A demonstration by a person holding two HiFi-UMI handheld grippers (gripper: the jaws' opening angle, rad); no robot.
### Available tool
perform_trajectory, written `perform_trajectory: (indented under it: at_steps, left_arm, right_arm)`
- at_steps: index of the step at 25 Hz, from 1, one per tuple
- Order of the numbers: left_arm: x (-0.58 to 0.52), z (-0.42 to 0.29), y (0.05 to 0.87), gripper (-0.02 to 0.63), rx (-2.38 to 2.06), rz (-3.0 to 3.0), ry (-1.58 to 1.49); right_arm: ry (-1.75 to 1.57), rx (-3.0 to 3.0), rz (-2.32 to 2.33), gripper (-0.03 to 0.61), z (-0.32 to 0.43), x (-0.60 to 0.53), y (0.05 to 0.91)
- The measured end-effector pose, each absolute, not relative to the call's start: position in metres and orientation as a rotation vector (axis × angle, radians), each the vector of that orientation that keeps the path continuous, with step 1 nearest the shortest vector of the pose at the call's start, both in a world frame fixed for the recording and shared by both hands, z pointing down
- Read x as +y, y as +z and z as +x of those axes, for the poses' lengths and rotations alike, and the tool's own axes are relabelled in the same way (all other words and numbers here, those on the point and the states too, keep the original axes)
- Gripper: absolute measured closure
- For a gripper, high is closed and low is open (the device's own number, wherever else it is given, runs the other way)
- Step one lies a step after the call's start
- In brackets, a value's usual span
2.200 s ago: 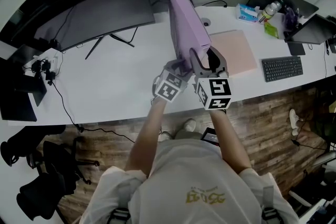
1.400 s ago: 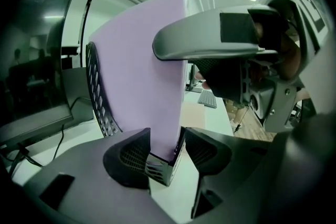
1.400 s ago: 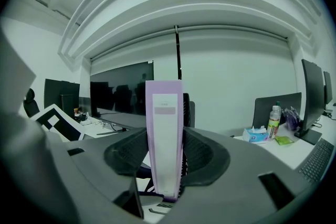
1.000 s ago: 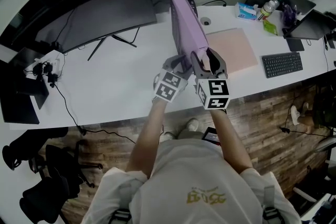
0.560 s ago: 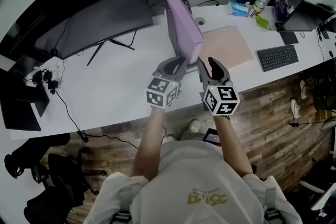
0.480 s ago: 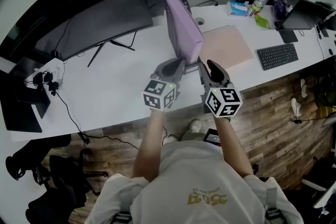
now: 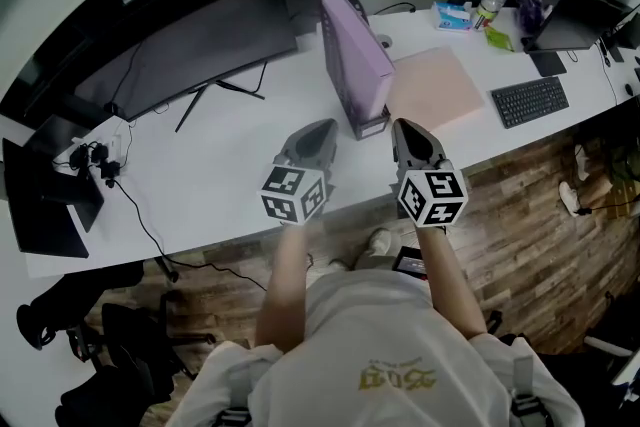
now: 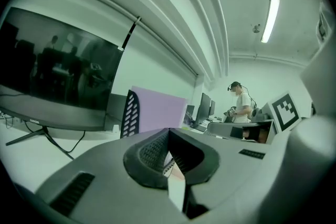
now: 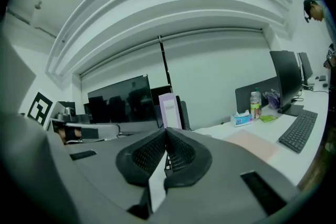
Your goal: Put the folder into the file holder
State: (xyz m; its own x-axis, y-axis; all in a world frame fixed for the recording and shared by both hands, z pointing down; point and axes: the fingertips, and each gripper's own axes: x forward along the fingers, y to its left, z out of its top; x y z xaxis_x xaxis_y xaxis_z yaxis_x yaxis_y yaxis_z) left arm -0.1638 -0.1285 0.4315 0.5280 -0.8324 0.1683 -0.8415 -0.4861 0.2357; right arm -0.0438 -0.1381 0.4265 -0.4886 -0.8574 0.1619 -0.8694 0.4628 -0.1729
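Observation:
The purple folder (image 7: 354,57) stands upright in the dark mesh file holder (image 7: 372,124) on the white desk (image 7: 230,165). My left gripper (image 7: 320,128) is shut and empty, a short way in front of the holder and to its left. My right gripper (image 7: 404,127) is also shut and empty, just right of the holder's near end. In the left gripper view the folder (image 8: 157,110) shows beyond the closed jaws of the left gripper (image 8: 168,134), with the holder's mesh side (image 8: 129,113) next to it. In the right gripper view the folder's spine (image 9: 169,109) rises above the closed right gripper (image 9: 166,136).
A pink mat (image 7: 440,87) lies right of the holder, with a keyboard (image 7: 530,101) beyond it. A large monitor (image 7: 190,35) stands at the back left. A tissue box (image 7: 452,15), a bottle (image 7: 489,7) and laptops sit at the back right. A person (image 8: 242,105) stands far off.
Both grippers have let go of the folder, drawn back toward the desk's front edge and shut. The folder stays standing in the holder.

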Motion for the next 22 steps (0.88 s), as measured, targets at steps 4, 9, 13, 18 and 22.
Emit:
perform_trajectory:
  at_steps: [4,9,13,18,22]
  left_arm:
    - [-0.123,-0.172,0.423,0.600,-1.439,2.489,0.007]
    - [-0.120,-0.177,0.422,0.600,-1.366,2.430,-0.070]
    - [-0.121,-0.181,0.423,0.600,-1.432,2.454,-0.005]
    - [-0.123,-0.186,0.426,0.600,-1.495,2.447,0.048]
    - [-0.123,-0.185,0.425,0.600,-1.486,2.441,0.016]
  right_arm:
    - [0.315,-2.592,1.593,0.568,-0.042,-0.134,0.429]
    - [0.285,-2.570,1.612,0.568,-0.042,-0.133,0.429]
    - [0.276,-2.566,1.615,0.568,-0.042,-0.132,0.427]
    - [0.279,-2.566,1.603,0.568,-0.041,-0.131,0.429]
    - [0.275,-2.563,1.603,0.568,-0.039,-0.130,0.429]
